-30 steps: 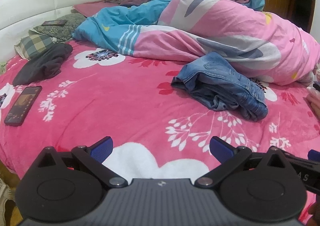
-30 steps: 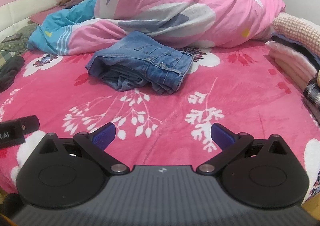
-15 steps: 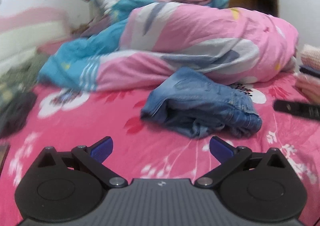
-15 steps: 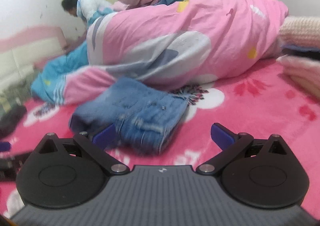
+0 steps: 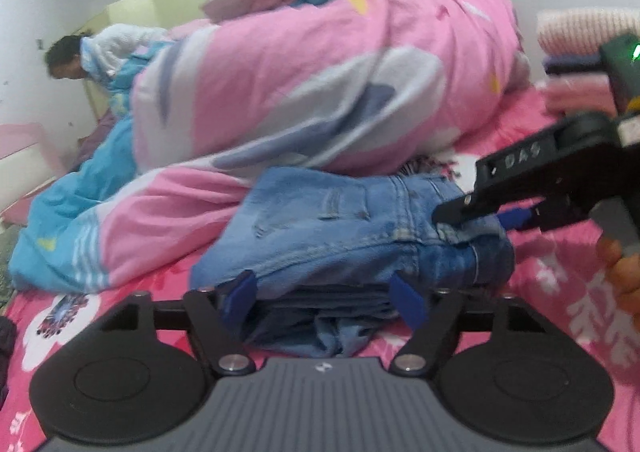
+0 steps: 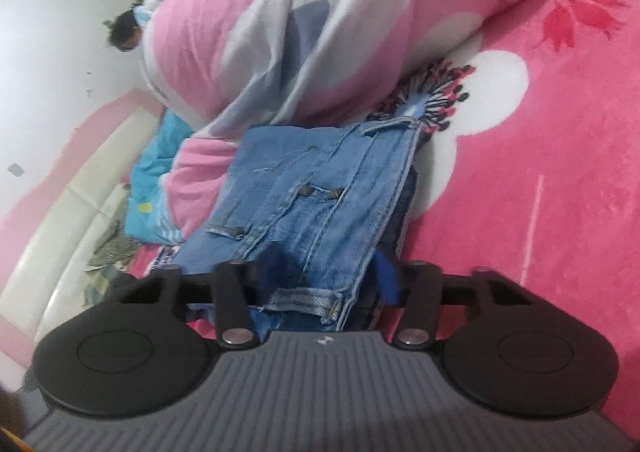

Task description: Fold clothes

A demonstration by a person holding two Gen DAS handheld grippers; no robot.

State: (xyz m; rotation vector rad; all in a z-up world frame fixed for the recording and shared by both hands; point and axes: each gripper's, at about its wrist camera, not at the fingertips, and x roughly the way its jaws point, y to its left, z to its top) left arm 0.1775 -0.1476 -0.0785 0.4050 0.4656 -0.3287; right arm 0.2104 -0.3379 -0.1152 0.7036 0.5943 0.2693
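Loosely folded blue jeans (image 5: 320,220) lie on the pink flowered bedspread (image 5: 560,284) against a big pink duvet (image 5: 320,92). My left gripper (image 5: 324,296) is at the jeans' near edge, its blue fingertips narrowed and straddling the bundled layers, still partly open. My right gripper (image 5: 480,216) comes in from the right onto the waistband corner. In the right wrist view, rolled sideways, the right gripper (image 6: 331,276) is shut on the jeans' (image 6: 304,188) waistband hem, with denim filling the gap between the pads.
The pink, white and blue duvet (image 6: 280,32) is piled right behind the jeans. A stack of folded clothes (image 5: 576,52) sits at the far right. A person (image 5: 80,56) bends over the bed's far side. The padded headboard (image 6: 80,192) runs along the left.
Both grippers have moved forward from wide open over the bedspread onto the jeans. The right one has rolled sideways and closed on the waistband. The left one has narrowed around the near edge.
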